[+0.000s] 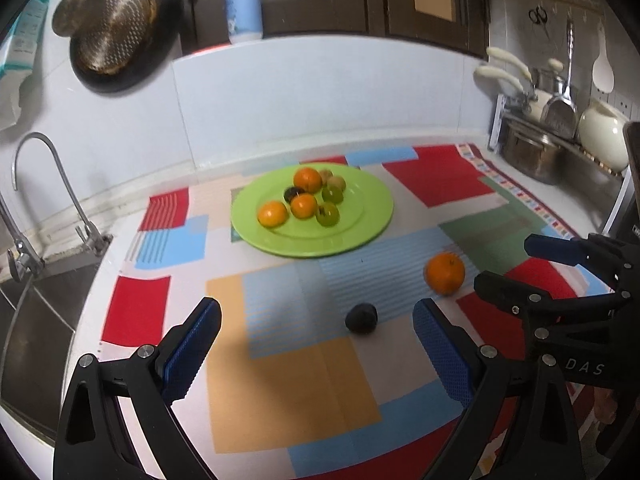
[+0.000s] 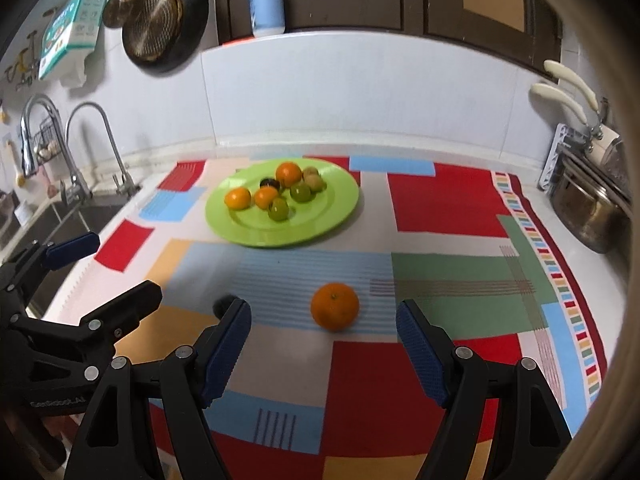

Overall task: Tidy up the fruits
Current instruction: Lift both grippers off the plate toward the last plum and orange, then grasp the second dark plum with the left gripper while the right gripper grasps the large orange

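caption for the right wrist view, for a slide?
Right gripper, open, lines up on the orange lying short of the green plate.

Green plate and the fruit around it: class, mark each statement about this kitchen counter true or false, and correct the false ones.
1. Three oranges lie on the green plate. True.
2. The loose orange rests on the patterned cloth, off the plate. True.
3. The dark fruit on the cloth is gripped by the left gripper. False: it lies free ahead of the open jaws.
4. The right gripper holds the loose orange. False: its jaws are open and empty.
5. The plate holds only oranges. False: green, brown and dark fruits too.
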`<state>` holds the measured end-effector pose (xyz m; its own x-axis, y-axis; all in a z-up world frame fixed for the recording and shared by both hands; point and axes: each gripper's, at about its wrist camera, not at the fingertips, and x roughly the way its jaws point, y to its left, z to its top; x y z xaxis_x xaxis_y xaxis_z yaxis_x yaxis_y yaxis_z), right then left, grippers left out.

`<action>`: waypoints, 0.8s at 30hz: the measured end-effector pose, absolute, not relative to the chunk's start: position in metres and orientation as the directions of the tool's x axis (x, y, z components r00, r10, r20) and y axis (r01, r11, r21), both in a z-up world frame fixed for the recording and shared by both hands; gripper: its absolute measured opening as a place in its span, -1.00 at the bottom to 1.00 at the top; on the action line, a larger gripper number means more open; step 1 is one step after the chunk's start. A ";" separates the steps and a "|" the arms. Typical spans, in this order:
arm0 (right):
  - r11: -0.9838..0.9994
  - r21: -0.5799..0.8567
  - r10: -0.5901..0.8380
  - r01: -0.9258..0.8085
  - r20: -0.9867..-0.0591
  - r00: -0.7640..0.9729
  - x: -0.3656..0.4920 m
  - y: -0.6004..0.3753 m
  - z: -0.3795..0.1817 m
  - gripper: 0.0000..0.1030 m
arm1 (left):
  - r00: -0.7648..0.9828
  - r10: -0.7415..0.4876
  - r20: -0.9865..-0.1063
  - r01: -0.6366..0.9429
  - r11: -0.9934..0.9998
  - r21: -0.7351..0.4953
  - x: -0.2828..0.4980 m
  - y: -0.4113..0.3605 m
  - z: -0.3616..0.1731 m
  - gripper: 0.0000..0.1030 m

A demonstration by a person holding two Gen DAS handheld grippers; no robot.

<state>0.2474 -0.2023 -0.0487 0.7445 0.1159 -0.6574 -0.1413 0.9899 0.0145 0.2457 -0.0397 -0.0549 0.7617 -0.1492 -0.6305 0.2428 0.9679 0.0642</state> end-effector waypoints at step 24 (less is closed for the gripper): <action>0.979 0.054 0.168 -0.198 -0.765 0.622 0.296 -0.211 -0.104 0.26 | 0.607 -0.228 -0.762 0.312 0.949 -0.035 0.290 -0.065 -0.115 -0.16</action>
<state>0.2959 -0.2110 -0.1039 0.6221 0.1680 -0.7647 -0.1976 0.9788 0.0544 0.2904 -0.0650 -0.1145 0.6065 -0.2279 -0.7617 0.3123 0.9493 -0.0353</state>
